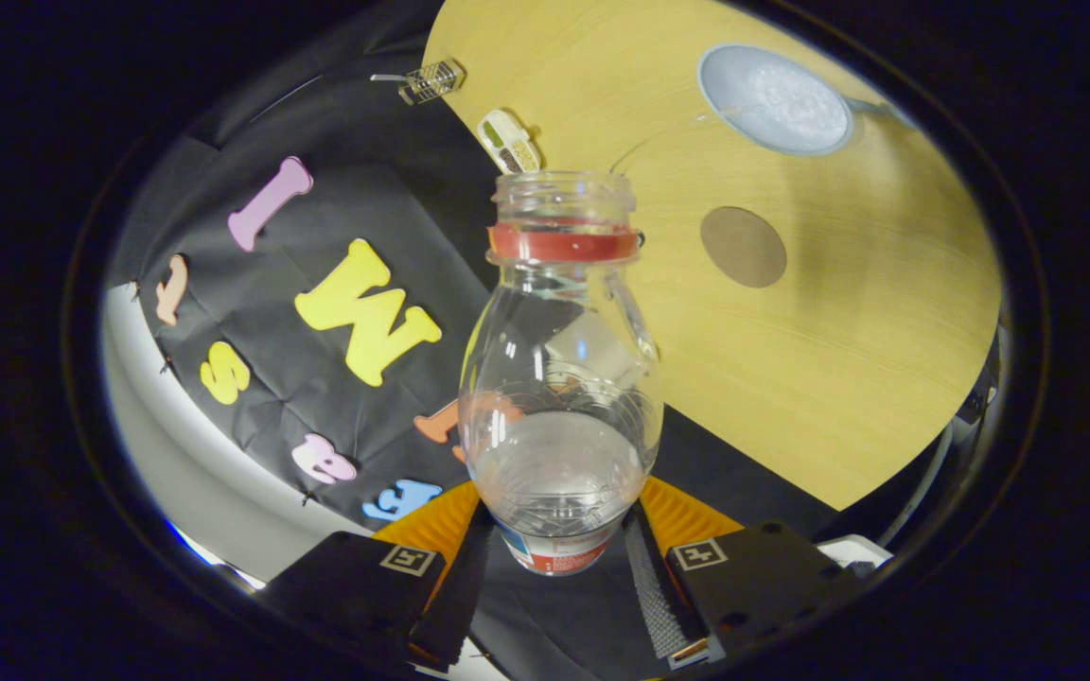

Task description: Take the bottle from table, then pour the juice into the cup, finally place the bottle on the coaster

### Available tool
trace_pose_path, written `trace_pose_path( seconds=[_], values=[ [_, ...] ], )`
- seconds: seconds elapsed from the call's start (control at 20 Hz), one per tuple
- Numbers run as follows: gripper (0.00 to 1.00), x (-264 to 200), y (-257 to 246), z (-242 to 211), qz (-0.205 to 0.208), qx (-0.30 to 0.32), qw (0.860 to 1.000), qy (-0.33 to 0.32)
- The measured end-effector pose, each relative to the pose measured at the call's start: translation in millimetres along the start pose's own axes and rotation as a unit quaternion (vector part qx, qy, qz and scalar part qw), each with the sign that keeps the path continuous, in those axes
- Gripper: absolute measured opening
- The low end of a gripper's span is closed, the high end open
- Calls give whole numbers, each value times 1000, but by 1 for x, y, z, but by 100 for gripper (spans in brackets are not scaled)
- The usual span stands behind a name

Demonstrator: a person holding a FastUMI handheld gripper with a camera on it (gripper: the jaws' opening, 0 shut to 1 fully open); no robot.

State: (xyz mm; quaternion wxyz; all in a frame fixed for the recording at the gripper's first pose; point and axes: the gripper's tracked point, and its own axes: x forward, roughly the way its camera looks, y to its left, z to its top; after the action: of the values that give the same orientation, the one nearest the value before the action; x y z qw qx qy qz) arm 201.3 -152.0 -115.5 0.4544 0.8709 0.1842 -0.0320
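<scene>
**Bottle clamped between the tongs, tilted over the table**

I see the gripper (559, 549) at the bottom centre of the frame with its two fingers (660, 605) closed onto the lower body of the clear bottle (559, 397), one on each side, both pressing against it. The gap between them is just the width of the bottle, and nothing else sits in it.

The bottle fills the middle of the frame. It has no cap; its open mouth points to the top of the frame, with a red ring (564, 243) just below the threads. A little clear liquid lies pooled in its lower part, near the fingers, and a strip of label shows at its base.

Beyond the bottle, the wooden table (848, 378) takes up the upper right of the frame and appears steeply slanted. On it, at the upper right, is the cup (775, 99), seen from above, its inside pale and frosty. Below the cup, apart from it, lies the round brown coaster (743, 247), bare. At the top centre, by the table's edge, I see a small white object (509, 140) and a clear clip-like piece (430, 81); I cannot tell what they are.
</scene>
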Motion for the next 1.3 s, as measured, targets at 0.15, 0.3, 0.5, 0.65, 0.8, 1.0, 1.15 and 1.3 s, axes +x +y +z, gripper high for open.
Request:
trace_pose_path(
  seconds=[0.15, 0.3, 0.5, 0.65, 0.8, 1.0, 1.15, 1.3],
  values=[
    [75, 0, 1, -3, -2, 1, 1000, 6],
    [76, -2, 3, -1, 1, 3, 1000, 7],
    [75, -3, 5, -3, 0, 4, 1000, 7],
    [76, -3, 5, -6, -1, 4, 1000, 10],
    [75, -6, 7, -2, 4, 4, 1000, 5],
    [75, -5, 8, 1, 5, 3, 1000, 2],
    [75, -5, 6, 2, 3, -5, 1000, -4],
    [75, -4, 5, 1, 5, -20, 1000, -7]
  ],
)
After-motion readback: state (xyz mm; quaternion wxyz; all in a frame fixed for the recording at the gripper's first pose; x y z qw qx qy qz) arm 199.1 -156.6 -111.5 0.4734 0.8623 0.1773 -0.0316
